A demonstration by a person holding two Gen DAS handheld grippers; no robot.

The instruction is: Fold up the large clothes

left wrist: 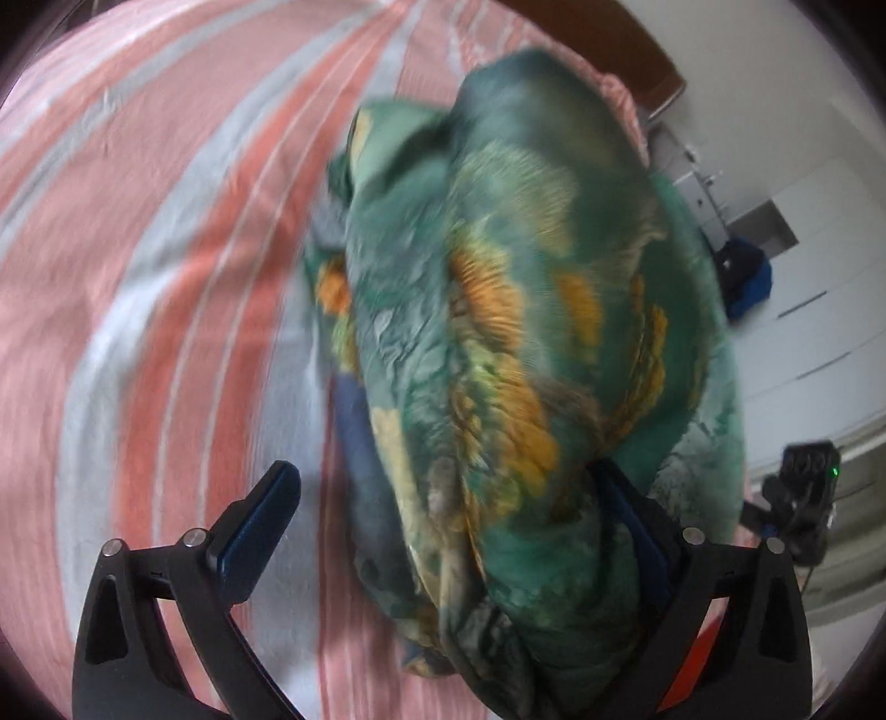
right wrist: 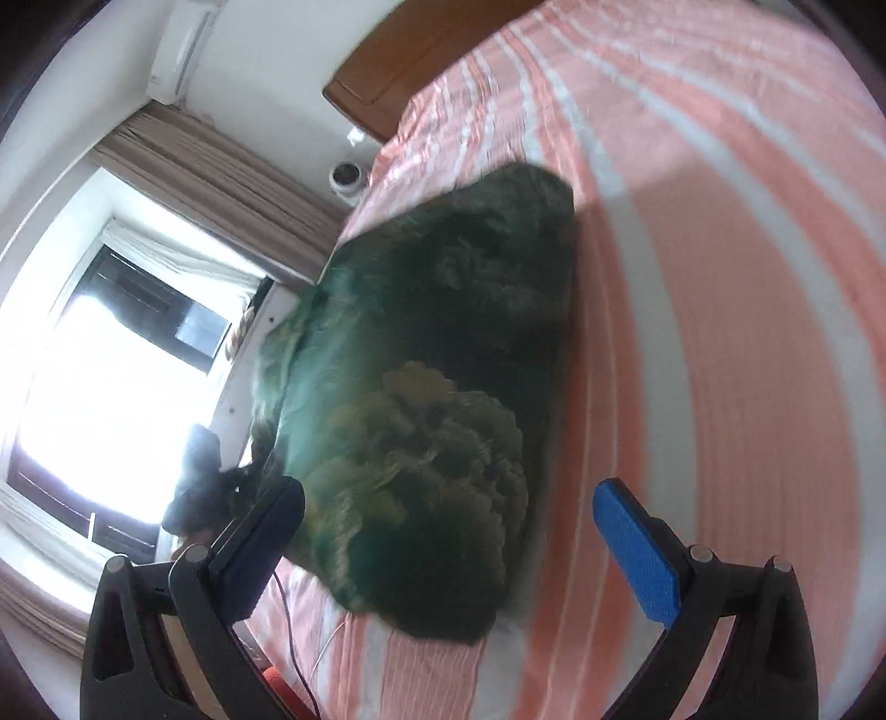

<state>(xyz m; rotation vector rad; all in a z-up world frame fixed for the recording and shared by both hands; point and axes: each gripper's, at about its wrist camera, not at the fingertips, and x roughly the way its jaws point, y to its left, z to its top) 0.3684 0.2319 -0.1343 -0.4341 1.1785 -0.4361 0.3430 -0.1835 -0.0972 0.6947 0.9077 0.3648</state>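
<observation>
Left wrist view: striped sheet [left wrist: 138, 249], pink, white and grey, fills the left. My left gripper [left wrist: 443, 493] has its jaws spread wide. Left pad [left wrist: 257, 531] is bare; the right one is mostly buried under cloth. The garment [left wrist: 509, 332], green with orange and yellow print, lies bunched between the jaws and over the right finger, running away up the bed. Blurred, so I cannot tell if it is lifted. Far right: white cabinets [left wrist: 819, 310], a dark bag [left wrist: 745, 277].

Right wrist view: bright window [right wrist: 111, 360] with curtain [right wrist: 221, 194] at left, wooden headboard [right wrist: 421, 50] at top. The garment [right wrist: 443, 387] sits heaped on the sheet [right wrist: 720, 277] near the bed's window edge. My right gripper [right wrist: 448, 504] is wide open, gripping nothing, with the heap's near end between its pads.
</observation>
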